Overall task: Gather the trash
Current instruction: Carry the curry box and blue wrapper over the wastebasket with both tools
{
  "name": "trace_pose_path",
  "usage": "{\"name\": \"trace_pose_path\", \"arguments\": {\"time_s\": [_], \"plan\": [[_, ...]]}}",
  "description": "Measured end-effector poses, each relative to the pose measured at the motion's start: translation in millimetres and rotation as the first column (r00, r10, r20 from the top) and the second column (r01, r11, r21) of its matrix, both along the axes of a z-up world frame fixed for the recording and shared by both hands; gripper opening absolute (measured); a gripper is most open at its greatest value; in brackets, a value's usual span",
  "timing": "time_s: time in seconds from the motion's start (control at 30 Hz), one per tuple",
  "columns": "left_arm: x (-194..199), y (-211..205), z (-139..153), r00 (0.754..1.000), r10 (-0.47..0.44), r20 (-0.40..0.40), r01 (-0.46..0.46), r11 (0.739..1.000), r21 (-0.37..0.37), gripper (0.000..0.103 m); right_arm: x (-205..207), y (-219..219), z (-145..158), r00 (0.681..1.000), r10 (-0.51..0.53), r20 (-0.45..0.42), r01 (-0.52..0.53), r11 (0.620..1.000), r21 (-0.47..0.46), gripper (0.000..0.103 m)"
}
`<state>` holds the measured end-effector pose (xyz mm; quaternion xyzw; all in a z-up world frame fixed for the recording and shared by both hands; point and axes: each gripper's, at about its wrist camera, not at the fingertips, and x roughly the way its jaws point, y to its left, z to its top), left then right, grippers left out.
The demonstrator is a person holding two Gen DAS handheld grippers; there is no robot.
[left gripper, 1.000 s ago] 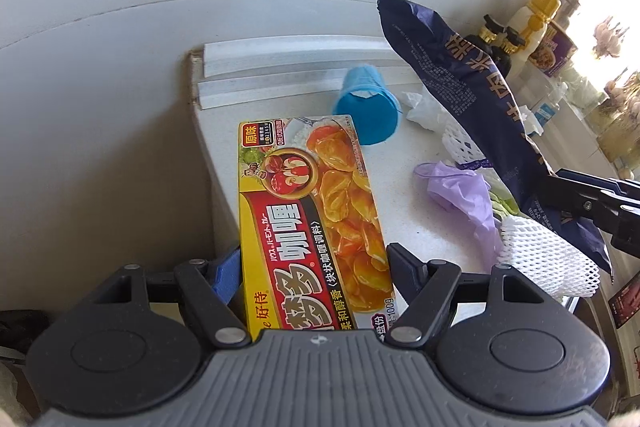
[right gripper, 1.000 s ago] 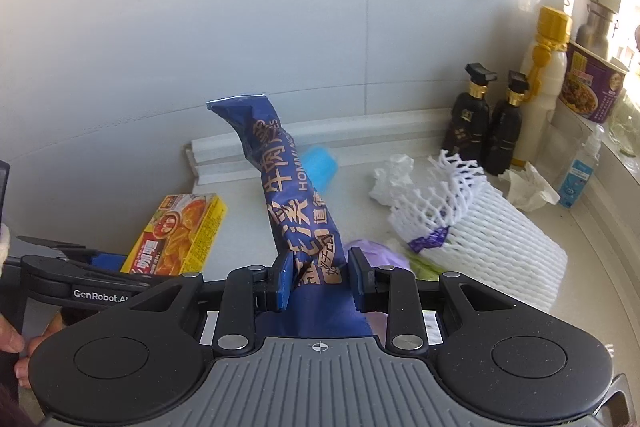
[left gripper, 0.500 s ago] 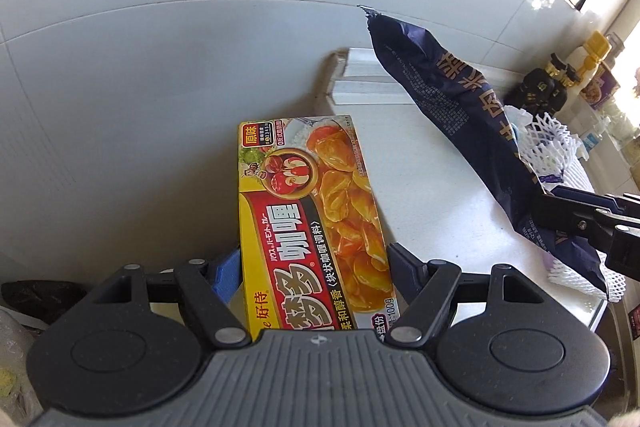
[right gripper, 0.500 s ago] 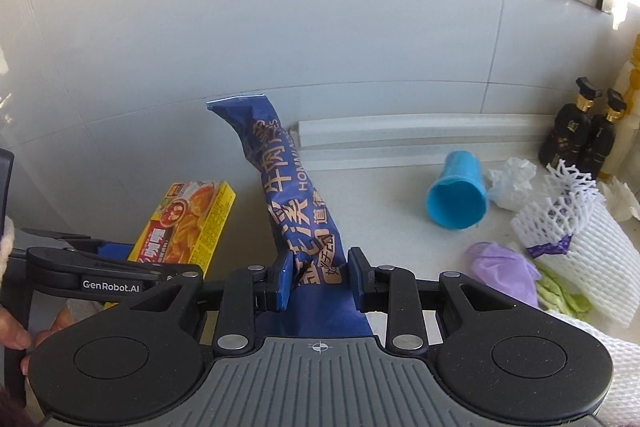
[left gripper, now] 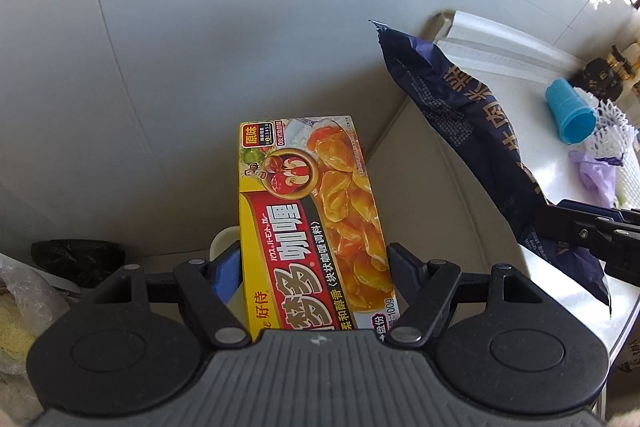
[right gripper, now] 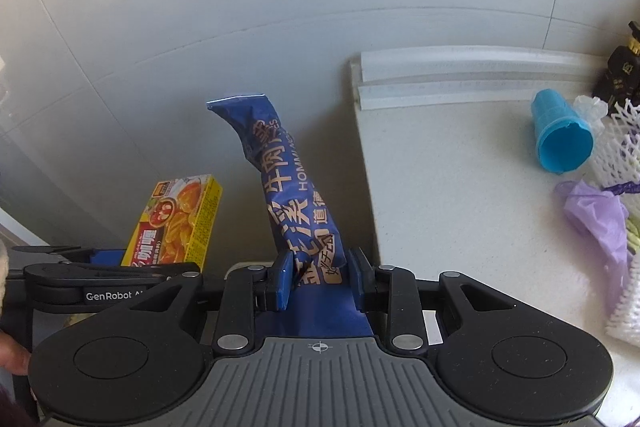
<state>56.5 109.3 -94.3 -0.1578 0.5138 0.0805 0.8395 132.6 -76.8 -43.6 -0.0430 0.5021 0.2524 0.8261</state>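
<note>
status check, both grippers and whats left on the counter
Left gripper shut on curry box. Right gripper shut on blue snack bag. Blue cup, purple bag on the counter.

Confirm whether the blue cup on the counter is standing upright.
No. The blue cup lies on its side on the counter, its open mouth facing the camera.

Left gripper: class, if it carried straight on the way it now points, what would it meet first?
Probably the pale cream rim showing just past the left gripper, which holds the yellow curry box. It looks like a bin's edge, though depth is unclear. Otherwise only the grey floor and tiled wall lie ahead.
</note>
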Motion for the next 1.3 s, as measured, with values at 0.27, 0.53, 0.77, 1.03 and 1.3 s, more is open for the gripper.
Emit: {"name": "trace_pose_path", "arguments": {"time_s": [0.27, 0.53, 0.77, 1.03, 1.3], "plan": [[4, 12, -42, 0.994, 0.022, -0.108, -0.024, 1.000, -0.013, 0.071, -17, 30, -44, 0.994, -0.017, -0.109, 0.011, 0.998, -0.054, 0.028], [5, 19, -102, 0.978, 0.002, -0.206, -0.013, 0.998, -0.055, 0.071, -30, 46, -103, 0.972, -0.047, -0.230, 0.015, 0.990, -0.140, 0.029], [20, 15, -153, 0.951, -0.047, -0.304, 0.025, 0.997, -0.077, 0.072, -32, 62, -163, 0.937, -0.086, -0.340, -0.001, 0.969, -0.249, 0.029], [49, -2, -186, 0.925, -0.107, -0.363, 0.089, 0.994, -0.067, 0.072, -12, 86, -223, 0.898, -0.119, -0.423, -0.046, 0.932, -0.360, 0.029], [73, -12, -204, 0.904, -0.157, -0.398, 0.145, 0.988, -0.060, 0.073, -5, 96, -250, 0.877, -0.141, -0.460, -0.071, 0.908, -0.413, 0.030]]}}
